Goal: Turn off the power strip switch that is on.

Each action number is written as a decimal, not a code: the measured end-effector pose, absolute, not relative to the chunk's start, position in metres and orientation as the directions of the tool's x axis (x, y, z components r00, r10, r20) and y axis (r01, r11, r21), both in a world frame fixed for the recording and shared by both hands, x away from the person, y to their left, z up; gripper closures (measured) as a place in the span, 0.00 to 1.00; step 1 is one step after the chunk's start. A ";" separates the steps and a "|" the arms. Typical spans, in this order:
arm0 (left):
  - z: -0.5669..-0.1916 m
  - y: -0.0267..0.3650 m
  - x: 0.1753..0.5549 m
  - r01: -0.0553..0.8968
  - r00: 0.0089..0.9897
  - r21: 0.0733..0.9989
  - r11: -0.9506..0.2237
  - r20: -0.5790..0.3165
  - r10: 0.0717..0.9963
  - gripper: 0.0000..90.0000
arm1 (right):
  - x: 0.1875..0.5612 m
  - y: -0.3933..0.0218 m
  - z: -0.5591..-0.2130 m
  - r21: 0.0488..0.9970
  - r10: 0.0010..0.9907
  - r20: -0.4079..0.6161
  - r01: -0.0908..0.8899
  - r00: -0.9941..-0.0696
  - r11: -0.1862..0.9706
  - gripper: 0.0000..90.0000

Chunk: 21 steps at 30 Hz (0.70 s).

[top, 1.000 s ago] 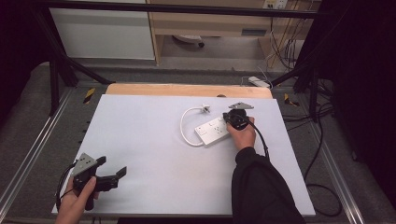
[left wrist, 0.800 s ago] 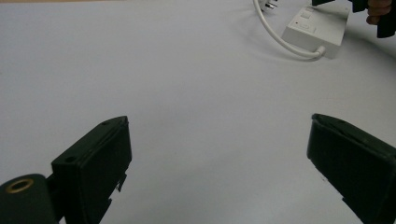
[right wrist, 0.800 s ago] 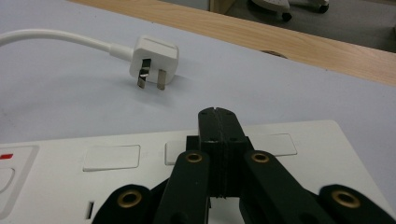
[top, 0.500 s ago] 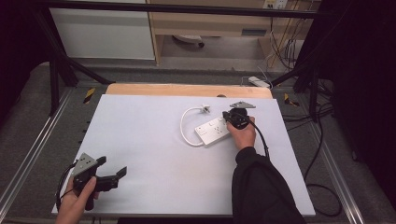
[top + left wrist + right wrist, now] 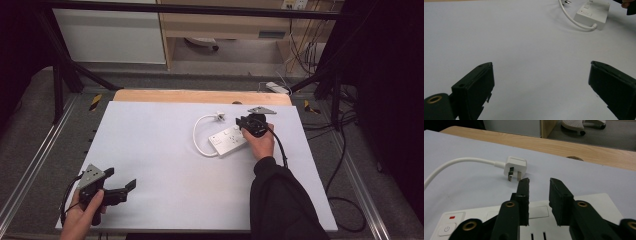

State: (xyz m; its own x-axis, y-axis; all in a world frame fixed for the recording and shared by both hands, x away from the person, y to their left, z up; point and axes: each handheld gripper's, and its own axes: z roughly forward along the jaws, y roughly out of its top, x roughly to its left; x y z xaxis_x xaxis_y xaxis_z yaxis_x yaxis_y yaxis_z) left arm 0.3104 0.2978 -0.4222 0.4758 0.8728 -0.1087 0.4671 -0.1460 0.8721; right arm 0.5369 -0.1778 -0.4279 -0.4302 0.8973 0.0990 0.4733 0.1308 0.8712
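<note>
Right gripper view shows our right gripper, jaws just parted and empty, above the power strip, its plug just ahead, ready to grasp.

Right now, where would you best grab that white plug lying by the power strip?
Probably by the plug's blocky white body, coming from above, fingers on its two flat sides. It lies on the table with its metal pins pointing toward the right gripper, its cord trailing sideways.

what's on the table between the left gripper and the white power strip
Nothing: in the left gripper view, bare white table runs from the open left gripper to the power strip.
</note>
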 end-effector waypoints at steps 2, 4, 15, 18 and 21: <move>-0.422 0.298 0.311 0.467 0.471 0.873 -0.142 -0.110 0.875 0.07 | 0.536 -0.178 -0.425 0.875 0.901 0.110 0.470 -0.419 0.112 0.66; -0.422 0.298 0.311 0.467 0.472 0.872 -0.143 -0.109 0.875 0.07 | 0.536 -0.179 -0.424 0.877 0.903 0.109 0.467 -0.416 0.109 0.62; -0.423 0.297 0.311 0.470 0.473 0.870 -0.148 -0.107 0.874 0.07 | 0.535 -0.181 -0.416 0.877 0.913 0.118 0.473 -0.391 0.090 0.31; -0.423 0.297 0.311 0.471 0.472 0.870 -0.148 -0.107 0.875 0.07 | 0.535 -0.181 -0.413 0.875 0.916 0.117 0.476 -0.383 0.087 0.22; -0.423 0.297 0.311 0.473 0.472 0.869 -0.147 -0.109 0.875 0.07 | 0.534 -0.181 -0.411 0.877 0.918 0.114 0.473 -0.381 0.087 0.17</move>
State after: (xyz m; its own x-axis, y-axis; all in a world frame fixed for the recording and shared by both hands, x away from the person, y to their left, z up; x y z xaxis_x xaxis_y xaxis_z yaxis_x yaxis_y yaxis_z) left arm 0.3108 0.2971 -0.4231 0.4717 0.8750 -0.1091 0.4727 -0.1465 0.8689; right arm 0.5340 -0.1808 -0.4112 -0.3809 0.9175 0.1144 0.4731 0.0871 0.8767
